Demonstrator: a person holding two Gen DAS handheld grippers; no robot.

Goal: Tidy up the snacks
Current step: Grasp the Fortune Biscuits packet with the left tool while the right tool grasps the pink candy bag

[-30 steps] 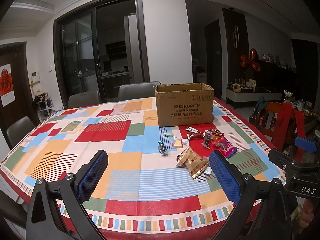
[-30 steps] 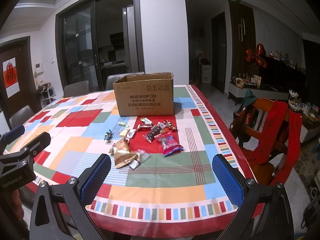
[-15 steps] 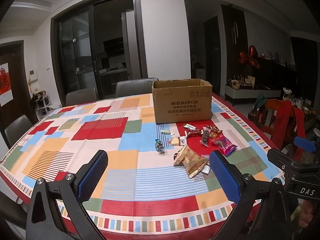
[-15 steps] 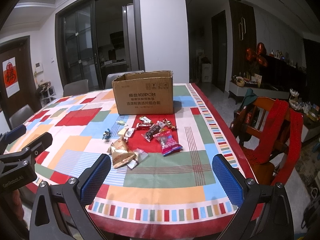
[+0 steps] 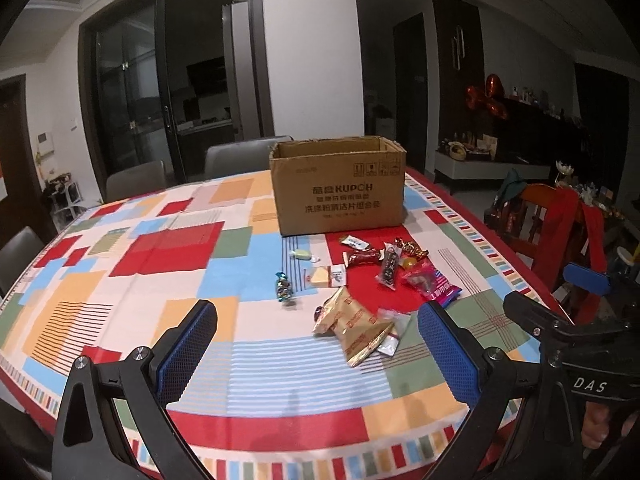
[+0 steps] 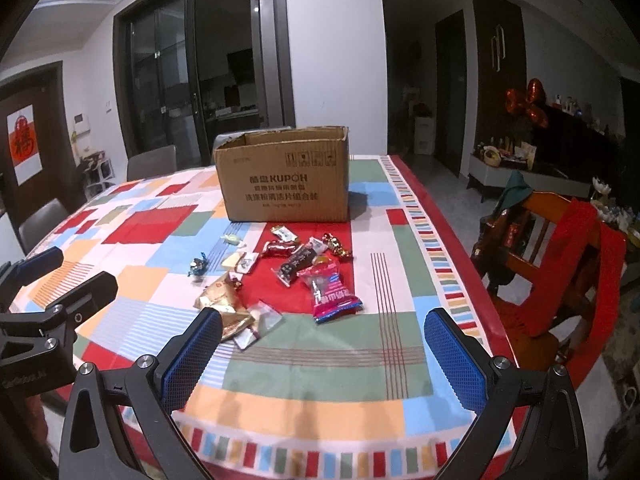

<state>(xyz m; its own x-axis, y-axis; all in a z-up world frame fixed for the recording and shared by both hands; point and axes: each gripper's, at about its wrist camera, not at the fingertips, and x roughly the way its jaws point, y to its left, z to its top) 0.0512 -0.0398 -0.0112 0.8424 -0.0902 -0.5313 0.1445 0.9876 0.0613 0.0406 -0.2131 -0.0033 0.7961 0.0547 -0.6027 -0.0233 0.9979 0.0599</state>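
Note:
An open cardboard box (image 5: 338, 186) (image 6: 286, 178) stands on the patchwork tablecloth (image 5: 120, 280) (image 6: 400, 360). In front of it lie several loose snacks: a pink packet (image 5: 434, 286) (image 6: 332, 296), gold packets (image 5: 352, 328) (image 6: 220, 296), a dark bar (image 5: 390, 266) (image 6: 296, 266), a red candy (image 5: 362, 257) and a blue-wrapped candy (image 5: 284, 288) (image 6: 197, 266). My left gripper (image 5: 316, 348) is open above the table's near edge, with nothing between its pads. My right gripper (image 6: 324, 354) is open too, short of the snacks. Each gripper shows at the edge of the other's view.
A wooden chair draped in red cloth (image 5: 560, 232) (image 6: 560, 264) stands at the table's right side. Grey chairs (image 5: 236, 158) (image 6: 152, 162) line the far side, with one at the left (image 5: 18, 252). Glass doors and a sideboard (image 6: 532, 176) are behind.
Both grippers have moved a little forward toward the snacks and box, which look slightly nearer. The jaws stay open and the snacks have not moved.

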